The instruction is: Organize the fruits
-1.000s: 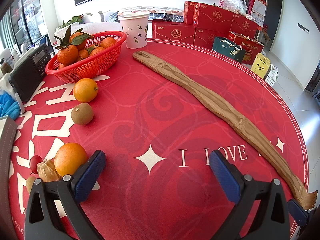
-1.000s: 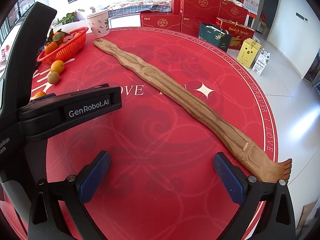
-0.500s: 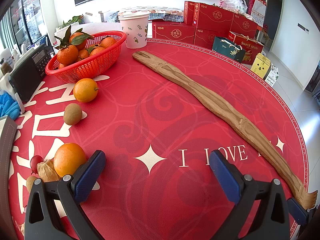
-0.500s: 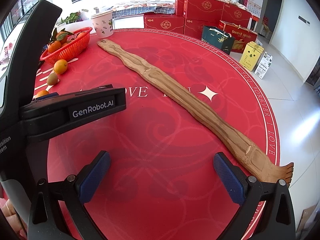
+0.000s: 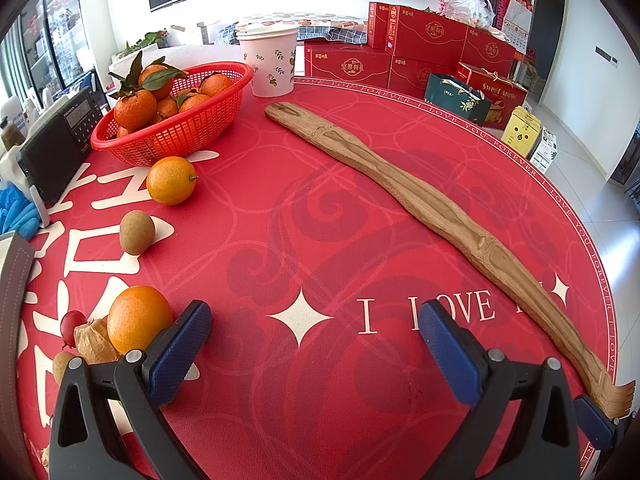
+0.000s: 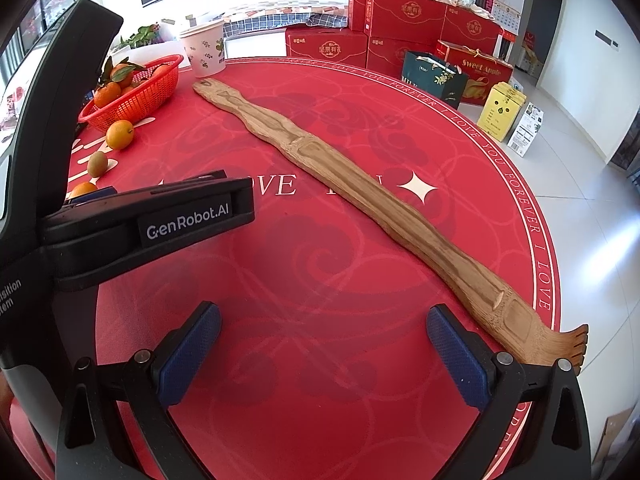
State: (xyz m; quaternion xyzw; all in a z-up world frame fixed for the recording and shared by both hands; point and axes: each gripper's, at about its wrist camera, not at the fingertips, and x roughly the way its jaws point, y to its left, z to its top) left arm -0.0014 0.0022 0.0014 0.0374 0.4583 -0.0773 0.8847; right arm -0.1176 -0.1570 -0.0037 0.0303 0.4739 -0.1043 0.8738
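A red mesh basket (image 5: 188,128) (image 6: 140,98) full of leafy tangerines sits at the table's far left. In front of it lie a loose orange (image 5: 171,180) (image 6: 119,134) and a brown kiwi (image 5: 137,232) (image 6: 97,163). Nearer, a bigger orange (image 5: 139,318) rests beside a husked physalis (image 5: 91,340), a small red fruit (image 5: 71,323) and another small brown fruit (image 5: 63,365). My left gripper (image 5: 314,354) is open and empty, its left finger just right of the bigger orange. My right gripper (image 6: 322,356) is open and empty over bare cloth, with the left gripper's body (image 6: 152,224) to its left.
A long wooden back scratcher (image 5: 432,208) (image 6: 360,200) lies diagonally across the red round tablecloth (image 5: 320,240). A paper cup (image 5: 272,60) stands behind the basket. A black radio (image 5: 56,144) and blue gloves (image 5: 16,212) are at the left edge. Gift boxes (image 5: 420,48) stand on the floor beyond.
The kiwi has rolled left, away from the loose orange. The right wrist view has shifted slightly toward the table's right side. Both grippers stay open.
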